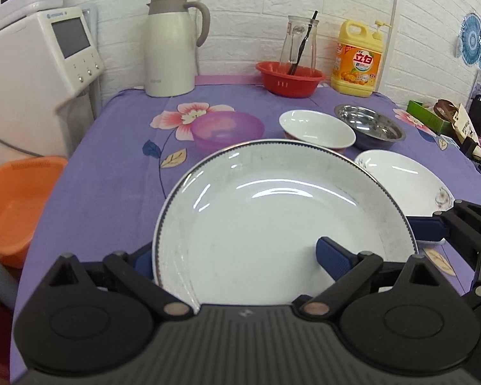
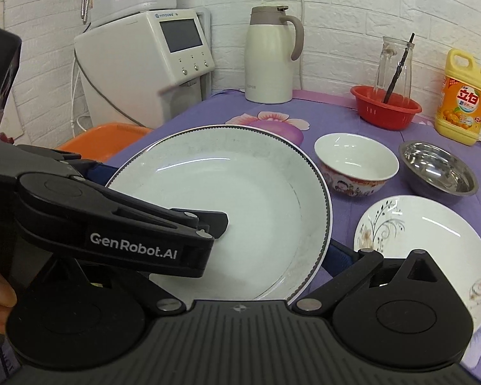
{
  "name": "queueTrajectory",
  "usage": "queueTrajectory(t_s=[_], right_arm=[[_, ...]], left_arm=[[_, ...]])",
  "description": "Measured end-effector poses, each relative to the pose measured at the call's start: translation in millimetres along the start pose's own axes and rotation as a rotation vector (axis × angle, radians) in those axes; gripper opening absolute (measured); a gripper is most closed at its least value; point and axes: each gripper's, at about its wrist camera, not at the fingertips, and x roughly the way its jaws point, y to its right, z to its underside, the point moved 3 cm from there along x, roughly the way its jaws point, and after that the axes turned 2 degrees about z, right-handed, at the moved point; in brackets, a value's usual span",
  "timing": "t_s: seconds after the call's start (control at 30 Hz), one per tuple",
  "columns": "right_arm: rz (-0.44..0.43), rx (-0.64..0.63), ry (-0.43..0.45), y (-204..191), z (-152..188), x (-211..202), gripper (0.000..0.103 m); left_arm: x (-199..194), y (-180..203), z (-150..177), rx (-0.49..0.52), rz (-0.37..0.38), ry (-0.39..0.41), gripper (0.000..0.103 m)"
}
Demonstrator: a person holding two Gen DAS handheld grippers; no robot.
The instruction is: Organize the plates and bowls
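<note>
Nearest, the left tongs (image 1: 234, 256) sit clamped on the grey-rimmed plate (image 1: 272, 218) at frame centre, held above the purple surface (image 1: 112, 147). Right tongs (image 2: 336, 256) stand apart beside its rim. Floral plate (image 2: 433, 240), white bowl (image 2: 356, 160), steel bowl (image 2: 439, 170) and pink bowl (image 1: 227, 128) lie unstacked; organizing looks barely started.

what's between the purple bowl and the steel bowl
The white bowl sits between the purple bowl and the steel bowl, clearest in the left wrist view.
</note>
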Motion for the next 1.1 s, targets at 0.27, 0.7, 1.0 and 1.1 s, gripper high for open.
queueTrajectory(t_s=[0.27,0.7,1.0,1.1], right_arm=[[-0.008,-0.003,-0.033,-34,56,-38,0.103],[0.017,-0.063,-0.061,-42,81,-34,0.103],[0.069,0.11,0.054,22,64,-76,0.103],[0.136,0.164,0.065,54,61,-82,0.103]], left_arm=[[-35,2,72,-0.091,0.004,-0.031,0.096],[-47,2,87,-0.079,0.018,-0.014,0.095],[-77,4,43,-0.069,0.018,0.098,0.096],[-65,18,27,-0.055,0.046,0.091,0.096]])
